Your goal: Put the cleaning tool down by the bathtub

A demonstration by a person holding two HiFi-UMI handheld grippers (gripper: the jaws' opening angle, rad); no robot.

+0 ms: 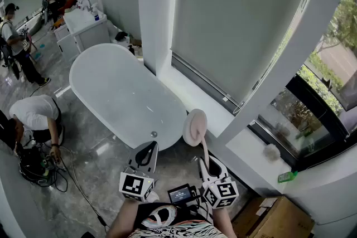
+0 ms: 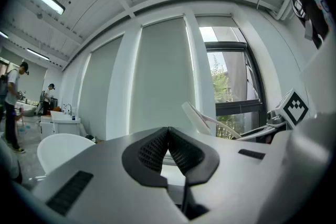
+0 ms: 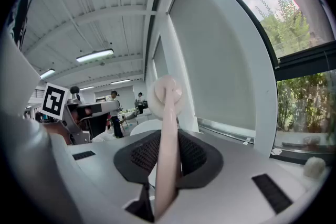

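Observation:
The cleaning tool is a round white pad on a long pale pink handle. My right gripper is shut on the handle and holds the tool upright, its pad raised beside the near end of the white oval bathtub. My left gripper hangs just left of it with its jaws closed together and nothing between them. In the left gripper view, the tool shows to the right, and the left gripper points up at the window wall.
A white window ledge runs behind the tub. A person crouches on the grey floor at the left among cables. Other people stand by a vanity at the far end. Cardboard boxes sit at the lower right.

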